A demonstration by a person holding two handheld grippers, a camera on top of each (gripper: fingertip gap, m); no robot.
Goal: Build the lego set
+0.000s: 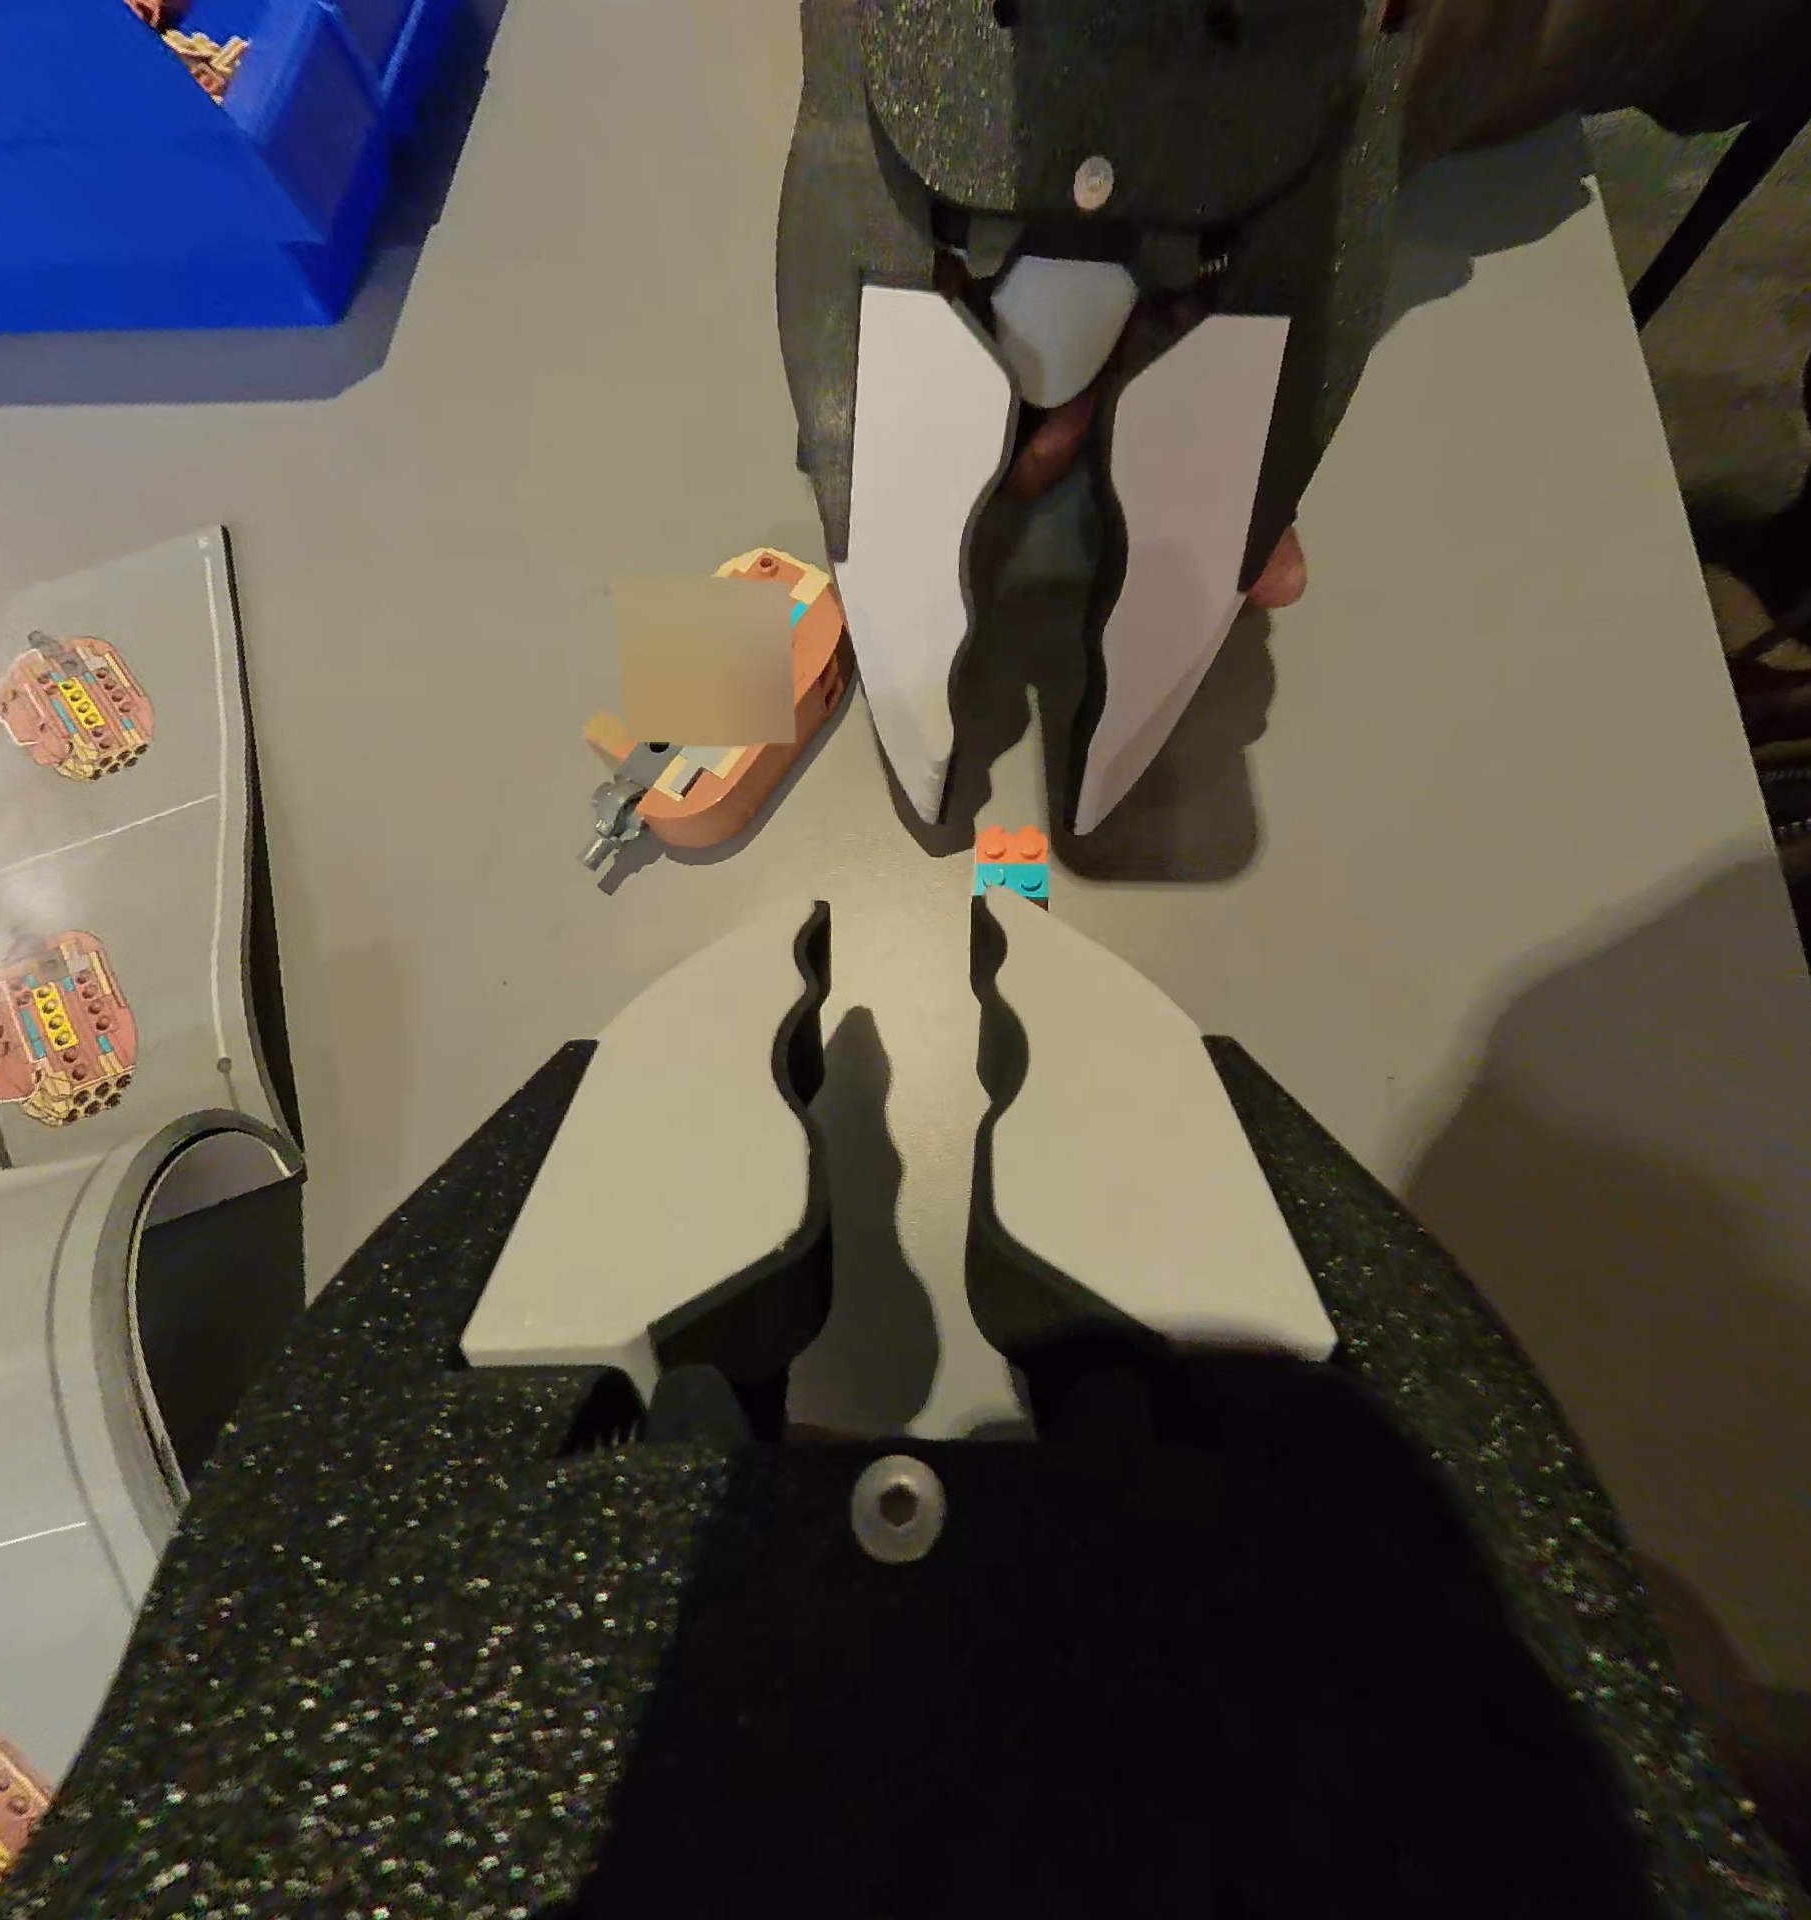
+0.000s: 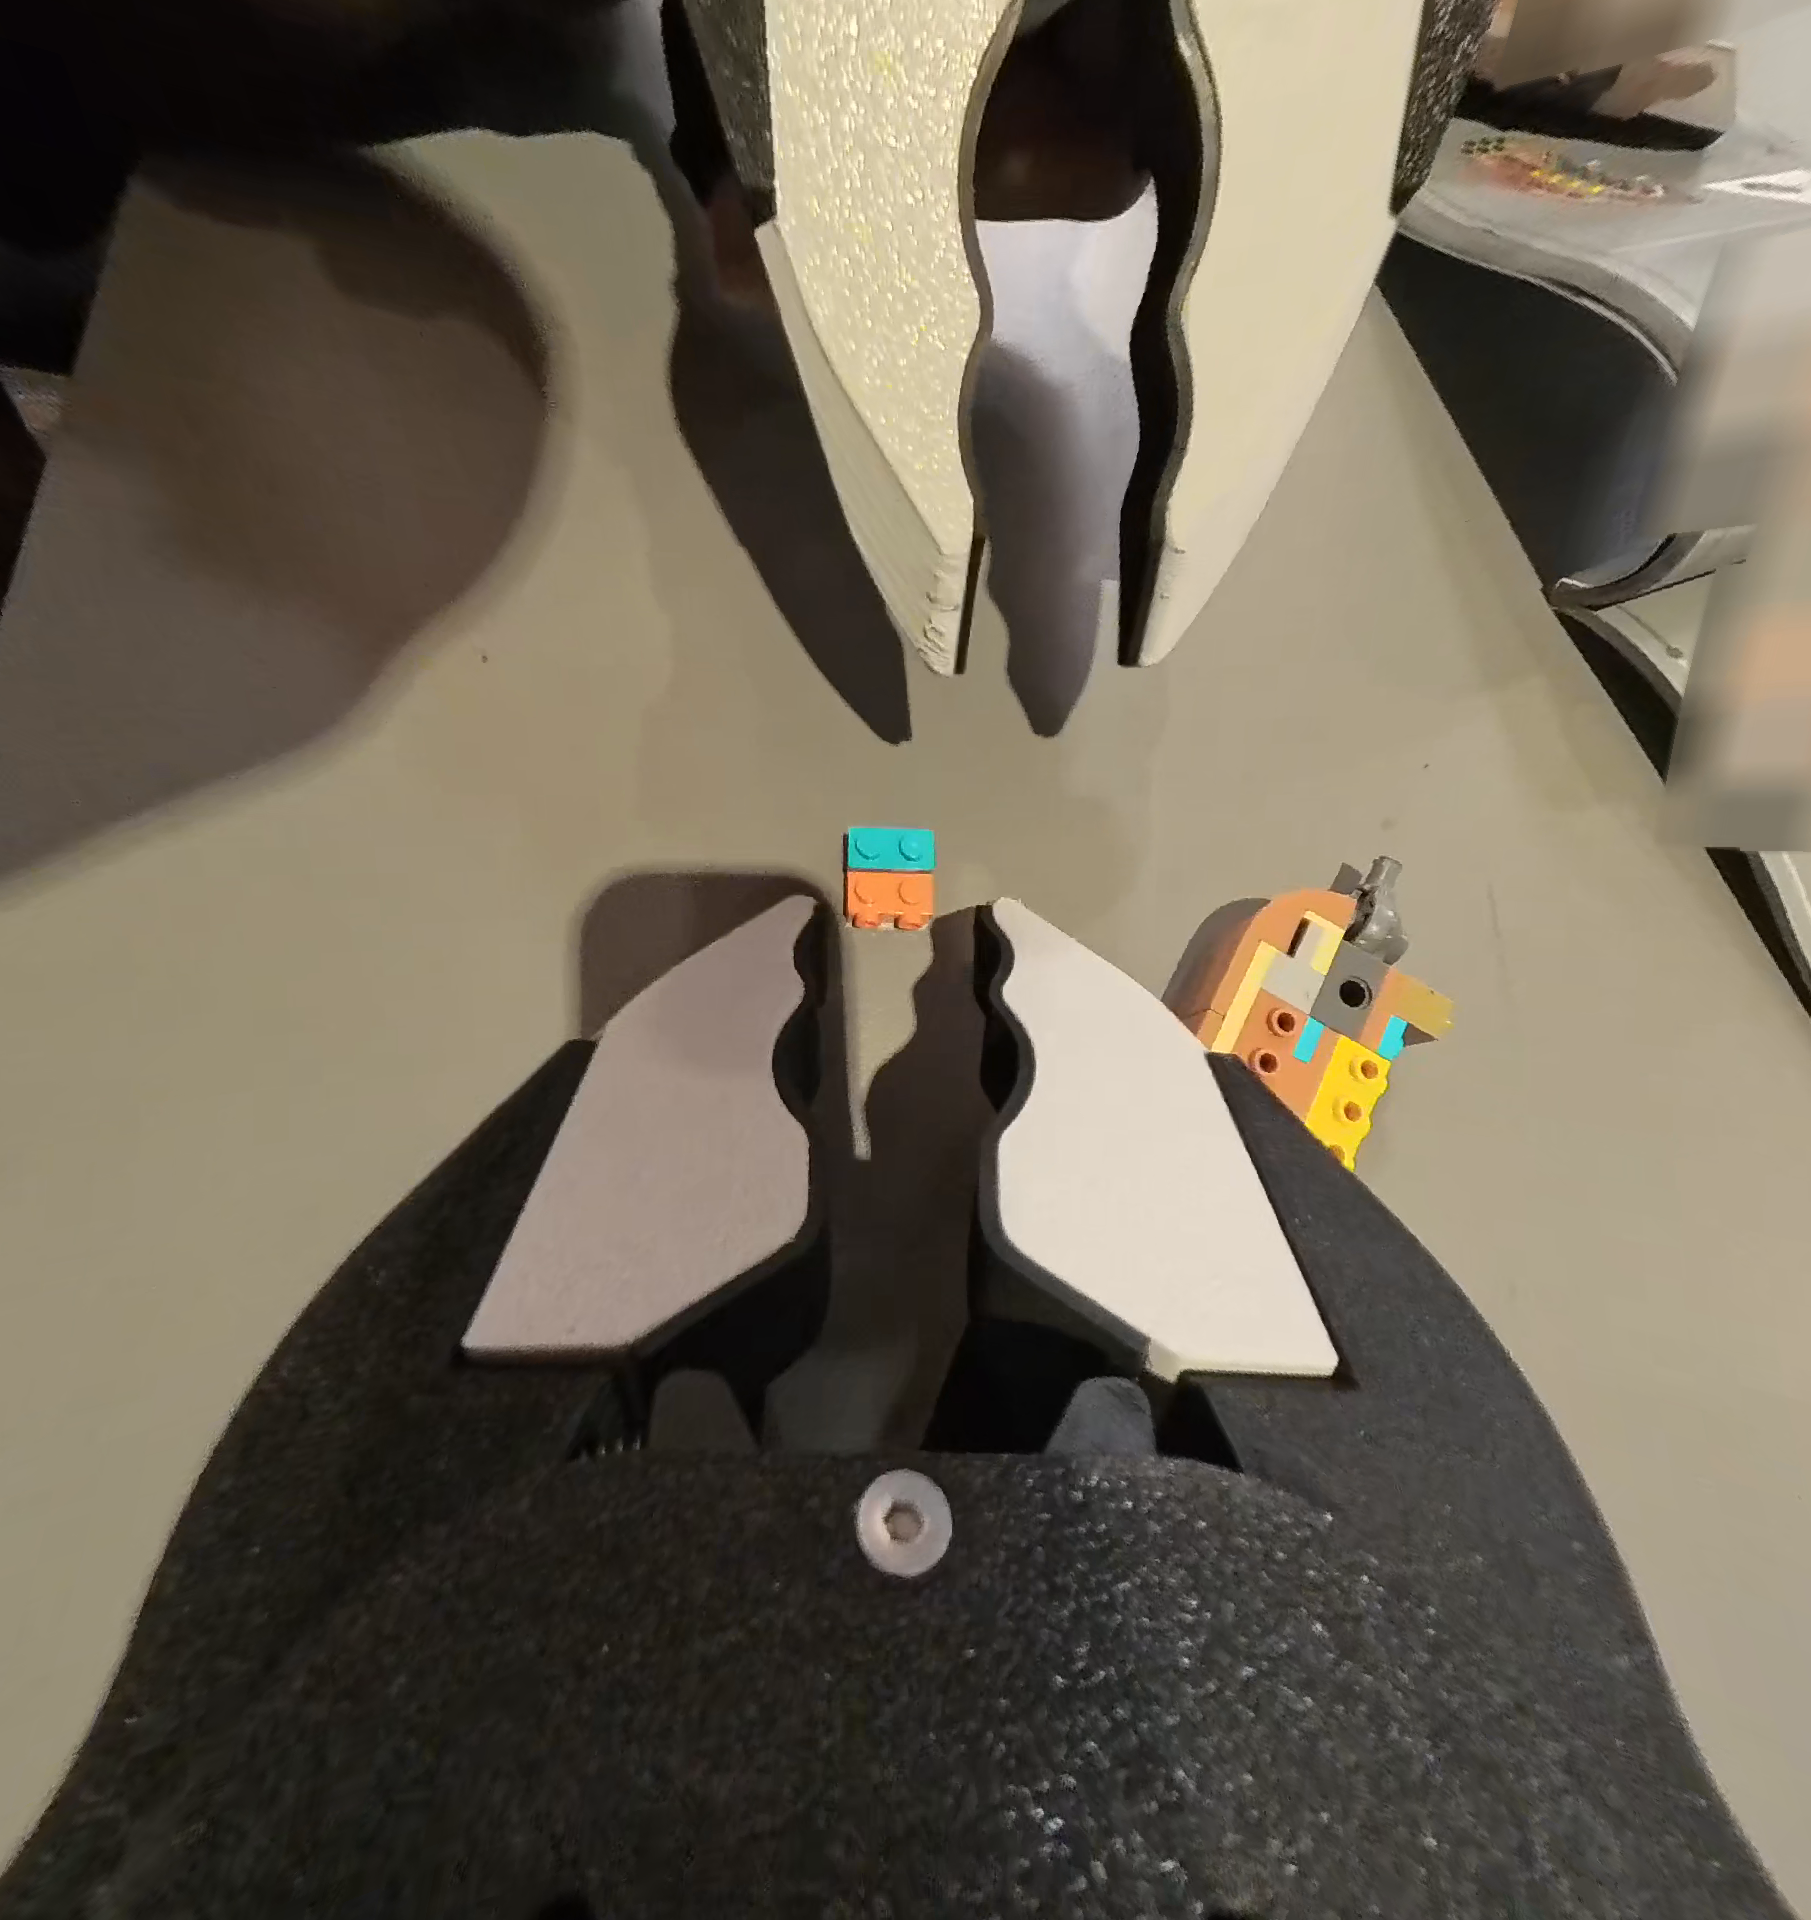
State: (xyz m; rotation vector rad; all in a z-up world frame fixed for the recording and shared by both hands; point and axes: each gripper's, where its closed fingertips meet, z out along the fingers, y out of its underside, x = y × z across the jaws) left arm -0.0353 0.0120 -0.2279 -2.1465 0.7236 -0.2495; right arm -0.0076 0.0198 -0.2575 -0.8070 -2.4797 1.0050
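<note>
A small stack of two bricks (image 1: 1012,862), orange joined to teal, is seen lying on the grey table (image 1: 568,468) between the two facing grippers, just beyond the right fingertip of the left gripper (image 1: 899,906) and untouched by either. Both the left gripper and the right gripper (image 2: 899,909) are held narrowly parted and empty. A partly built brown model (image 2: 1306,1013) lies to one side, with what appears to be an instruction booklet (image 1: 101,831) and a blue bin (image 1: 153,177) farther off.

Grey table (image 1: 527,499), dim surroundings
</note>
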